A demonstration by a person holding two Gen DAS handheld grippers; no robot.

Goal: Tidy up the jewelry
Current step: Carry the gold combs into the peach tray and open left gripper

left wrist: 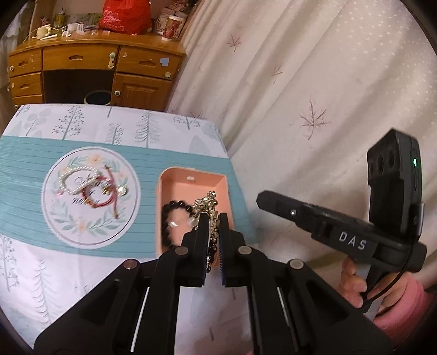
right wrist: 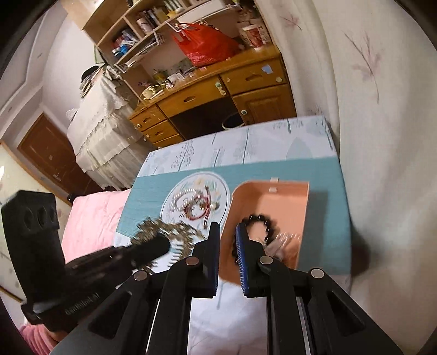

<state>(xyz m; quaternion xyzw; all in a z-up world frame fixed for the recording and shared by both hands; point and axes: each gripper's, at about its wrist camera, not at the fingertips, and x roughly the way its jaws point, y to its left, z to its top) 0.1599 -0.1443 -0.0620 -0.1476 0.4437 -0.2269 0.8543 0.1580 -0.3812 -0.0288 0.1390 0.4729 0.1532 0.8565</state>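
My left gripper (left wrist: 213, 218) is shut on a silver-gold chain necklace (left wrist: 209, 200), which hangs above the near end of an open pink box (left wrist: 191, 174). In the box lie a black bead bracelet (left wrist: 168, 210) and a small clear piece (left wrist: 174, 224). A pearl strand (left wrist: 79, 180) and a red cord bracelet (left wrist: 98, 198) lie tangled on the cloth's round emblem. In the right wrist view my right gripper (right wrist: 228, 228) hovers over the box (right wrist: 273, 188) and the black bead bracelet (right wrist: 254, 218), jaws nearly together with nothing between them. The left gripper (right wrist: 164, 244) carries the blurred chain (right wrist: 164, 230) at the left.
The table's teal and white cloth (left wrist: 32, 169) ends at a cream leaf-print curtain (left wrist: 300, 82) on the right. A wooden desk (left wrist: 95, 62) with a red bag (left wrist: 125, 16) stands beyond the far edge. Pink bedding (right wrist: 92, 215) lies left of the table. A hand in a pink sleeve (left wrist: 404, 305) holds the right gripper.
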